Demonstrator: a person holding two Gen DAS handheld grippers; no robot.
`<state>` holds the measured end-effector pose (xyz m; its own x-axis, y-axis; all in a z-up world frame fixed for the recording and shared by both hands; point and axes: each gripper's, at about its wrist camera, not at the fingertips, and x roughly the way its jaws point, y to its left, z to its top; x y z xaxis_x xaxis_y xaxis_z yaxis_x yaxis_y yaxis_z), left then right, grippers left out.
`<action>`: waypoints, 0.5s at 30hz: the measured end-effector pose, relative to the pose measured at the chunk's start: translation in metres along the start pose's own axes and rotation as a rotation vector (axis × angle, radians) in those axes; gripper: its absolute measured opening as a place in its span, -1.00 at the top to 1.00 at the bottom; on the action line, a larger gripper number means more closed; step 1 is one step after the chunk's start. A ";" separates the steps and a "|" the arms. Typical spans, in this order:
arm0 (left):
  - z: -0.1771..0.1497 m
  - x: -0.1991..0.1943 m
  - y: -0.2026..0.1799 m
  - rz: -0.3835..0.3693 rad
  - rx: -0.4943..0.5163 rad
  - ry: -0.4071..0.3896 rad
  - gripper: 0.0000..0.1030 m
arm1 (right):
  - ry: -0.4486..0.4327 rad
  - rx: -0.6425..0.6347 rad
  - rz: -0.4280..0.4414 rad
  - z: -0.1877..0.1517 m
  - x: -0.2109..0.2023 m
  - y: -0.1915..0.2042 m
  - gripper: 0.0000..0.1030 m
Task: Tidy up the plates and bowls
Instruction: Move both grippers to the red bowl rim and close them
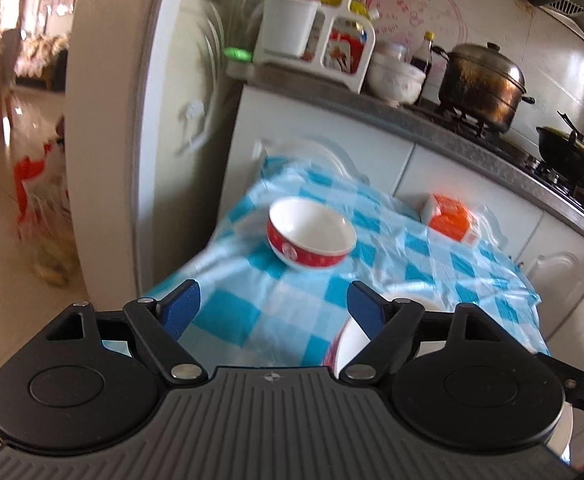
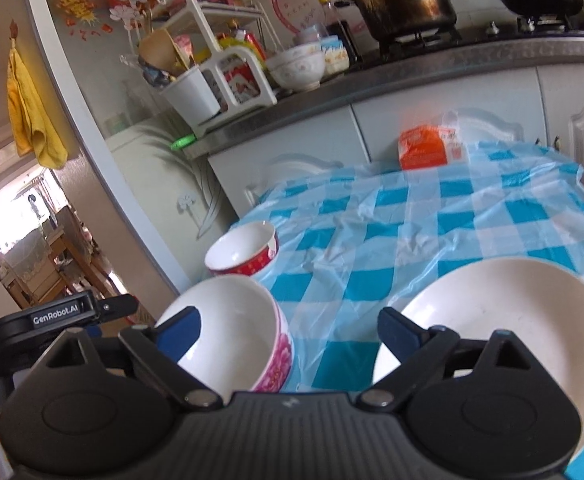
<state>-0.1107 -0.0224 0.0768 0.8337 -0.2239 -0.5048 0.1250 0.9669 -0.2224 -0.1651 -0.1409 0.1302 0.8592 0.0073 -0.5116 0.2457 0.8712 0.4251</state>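
A bench (image 2: 472, 216) under a blue-checked cloth carries, near the right gripper (image 2: 288, 330), a wide white plate (image 2: 508, 320) on its right and a pink-flowered bowl (image 2: 232, 332) on its left, with a red bowl (image 2: 244, 254) just beyond the pink one and an orange carton (image 2: 422, 148) at the far edge. Both grippers hover with fingers (image 2: 182, 332) spread, gripping nothing. The left gripper (image 1: 274, 306) faces the red bowl (image 1: 311, 232).
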 end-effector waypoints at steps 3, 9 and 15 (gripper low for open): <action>0.006 0.000 -0.005 0.017 0.000 -0.031 -0.98 | -0.039 -0.020 -0.017 0.006 -0.014 0.000 -0.98; 0.015 0.030 -0.013 0.037 0.005 -0.082 -1.00 | -0.063 -0.040 -0.016 0.018 -0.019 -0.006 -0.98; 0.025 0.065 -0.006 0.085 -0.006 -0.121 -1.00 | -0.044 -0.078 0.028 0.026 0.006 -0.003 -0.98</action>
<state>-0.0435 -0.0400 0.0666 0.9000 -0.1248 -0.4177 0.0486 0.9809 -0.1885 -0.1491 -0.1562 0.1457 0.8846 0.0116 -0.4663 0.1874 0.9066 0.3782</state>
